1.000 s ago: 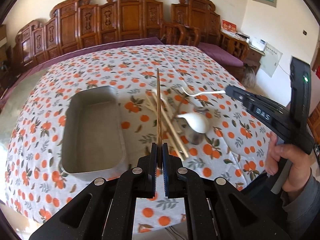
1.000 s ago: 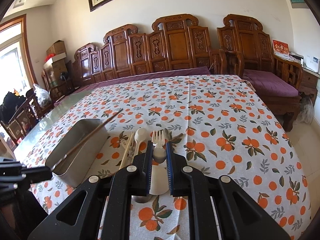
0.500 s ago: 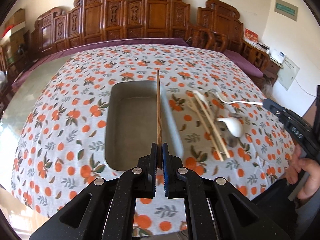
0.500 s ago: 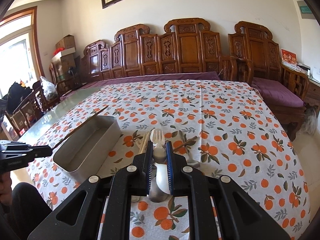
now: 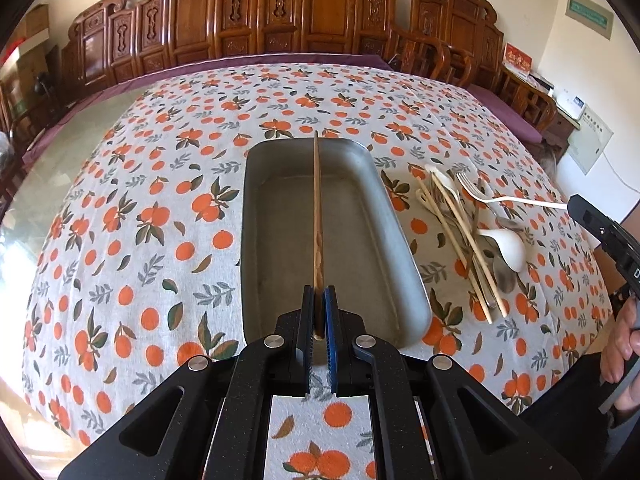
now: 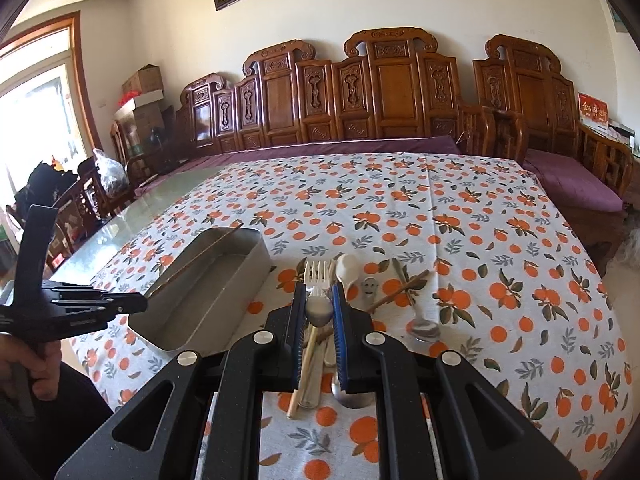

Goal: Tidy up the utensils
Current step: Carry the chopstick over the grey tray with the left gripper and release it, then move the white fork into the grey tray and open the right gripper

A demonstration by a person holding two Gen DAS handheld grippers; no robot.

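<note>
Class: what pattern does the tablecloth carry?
Oranges with leaves on white tablecloth; clearest in the left wrist view.

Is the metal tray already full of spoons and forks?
No, the metal tray lies bare inside; only the wooden chopstick gripped by the left tongs hangs over it.

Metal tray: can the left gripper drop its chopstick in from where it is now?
Probably yes. The left gripper, shut on the wooden chopstick, holds it lengthwise over the metal tray, which looks empty, with nothing between. The right gripper holds a white fork over the utensil pile beside the tray.
</note>
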